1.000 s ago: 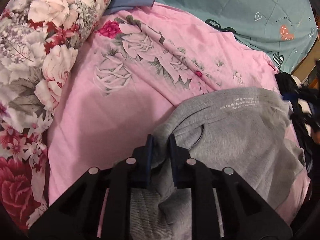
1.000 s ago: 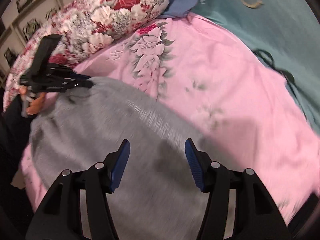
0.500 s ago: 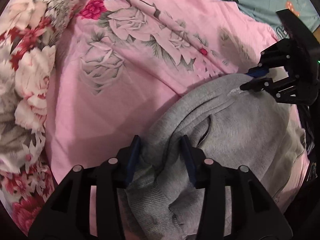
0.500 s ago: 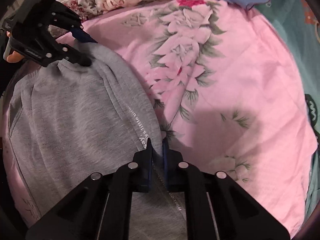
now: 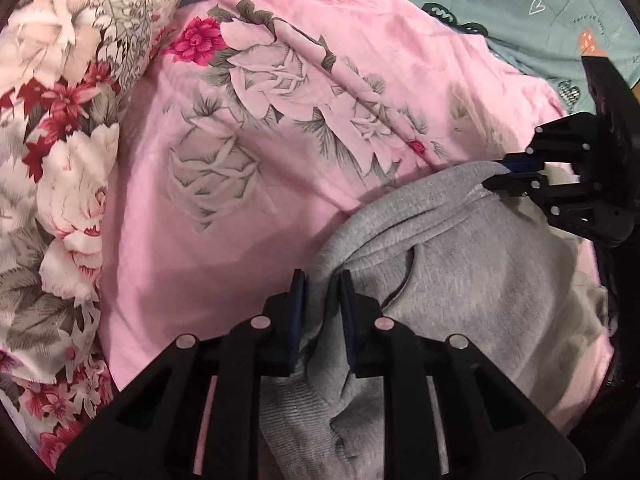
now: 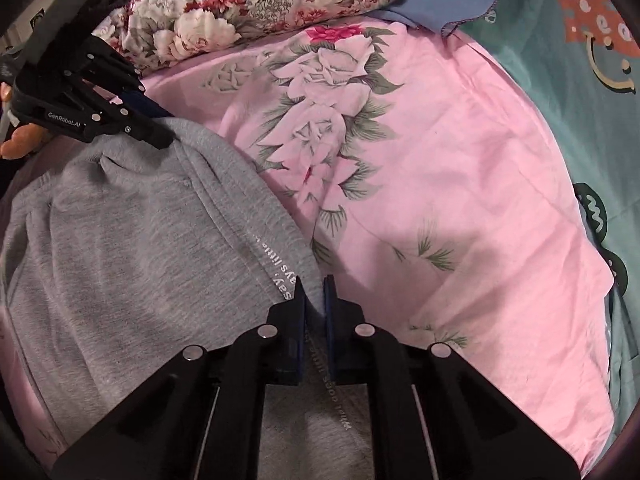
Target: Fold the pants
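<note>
Since half a second ago, the left hand-held gripper (image 5: 322,280) is narrowed from spread to clenched on the grey sweatpants (image 5: 480,276). Their far edge is pinched by the right hand-held gripper (image 6: 314,286) over the pink floral bedsheet (image 6: 440,184).

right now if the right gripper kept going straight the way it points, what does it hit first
The right gripper is shut on the edge of the grey pants. Just past that edge, straight ahead, lies the pink floral sheet, so it would likely meet that first. Depth is unclear, though.

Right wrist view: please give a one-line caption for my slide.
Right gripper pinches the edge of grey pants on a pink floral sheet.
</note>
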{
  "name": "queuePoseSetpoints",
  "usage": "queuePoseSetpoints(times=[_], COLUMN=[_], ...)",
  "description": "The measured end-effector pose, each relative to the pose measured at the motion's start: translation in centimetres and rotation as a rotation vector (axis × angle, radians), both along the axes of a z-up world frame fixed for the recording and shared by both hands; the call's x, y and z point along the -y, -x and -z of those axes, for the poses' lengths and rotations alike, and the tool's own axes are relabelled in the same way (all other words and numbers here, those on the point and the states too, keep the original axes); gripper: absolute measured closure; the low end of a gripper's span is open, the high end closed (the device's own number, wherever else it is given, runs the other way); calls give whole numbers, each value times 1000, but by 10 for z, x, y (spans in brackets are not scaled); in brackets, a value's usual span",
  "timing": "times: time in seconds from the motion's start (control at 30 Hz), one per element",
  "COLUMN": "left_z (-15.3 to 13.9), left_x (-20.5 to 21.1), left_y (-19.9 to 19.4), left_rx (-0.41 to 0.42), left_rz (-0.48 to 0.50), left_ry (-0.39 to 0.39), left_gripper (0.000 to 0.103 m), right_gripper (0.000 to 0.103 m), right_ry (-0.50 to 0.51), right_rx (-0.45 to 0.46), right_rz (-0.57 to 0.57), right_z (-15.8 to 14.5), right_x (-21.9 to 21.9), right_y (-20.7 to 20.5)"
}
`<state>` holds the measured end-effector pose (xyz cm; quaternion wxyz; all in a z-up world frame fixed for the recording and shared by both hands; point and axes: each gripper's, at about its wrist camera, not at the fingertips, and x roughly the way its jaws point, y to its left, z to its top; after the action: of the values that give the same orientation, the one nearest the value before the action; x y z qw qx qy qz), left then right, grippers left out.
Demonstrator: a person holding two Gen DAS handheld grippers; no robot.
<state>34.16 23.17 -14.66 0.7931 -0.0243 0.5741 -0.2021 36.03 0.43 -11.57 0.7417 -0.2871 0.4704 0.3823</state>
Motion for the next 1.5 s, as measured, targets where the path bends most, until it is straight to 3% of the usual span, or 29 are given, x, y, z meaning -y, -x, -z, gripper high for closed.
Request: queuePoseSetpoints(times=[0.1,0.17,0.23,0.3,0.37,0.43,0.53,0.73,0.8,0.97,1.13,1.3,1.4,1.5], left_z=[7,7,8,8,8,9,8,10,11,0,-46,-99,-104,-83], left_x=[-20,-17,-13,-19,-14,-14,-17,17,11,6,-1,3,0,0], left_y=[-10,-14,-17,-23,-28,-31,-36,-7,-14,-17,16,101,156,205], left_rx=[-94,-111,-122,-155,-146,-139,-158,-118,-120,-52,58,221,246,218], left_rz=[-35,1,41,44,60,76,58,226,176,99,93,160,192,222], left_ry=[95,76,36,48,14,-16,11,-88,-90,-90,-46,-46,-22,-19], left_gripper=[79,79,70,68,64,67,69,75,89,93,93,93,93,92], right_gripper=[95,95,95,95,95,95,95,95,95,95,95,95,95,95], right_ry=[26,37,17,7,13,12,9,3,2,-7,-38,-57,-65,-40], right_rx=[17,24,3,-4,-2,-13,-12,-26,-17,19,116,208,181,157], right_rz=[-8,-14,-3,-2,-4,-2,-2,5,2,17,11,21,31,46], right_z=[2,3,3,3,5,7,8,10,10,-10,-60,-102,-92,-59], right_x=[-4,-6,-4,-3,-4,-4,-4,-6,-5,-4,5,22,28,24], right_y=[4,5,1,0,2,1,0,-3,-2,10,58,155,219,275])
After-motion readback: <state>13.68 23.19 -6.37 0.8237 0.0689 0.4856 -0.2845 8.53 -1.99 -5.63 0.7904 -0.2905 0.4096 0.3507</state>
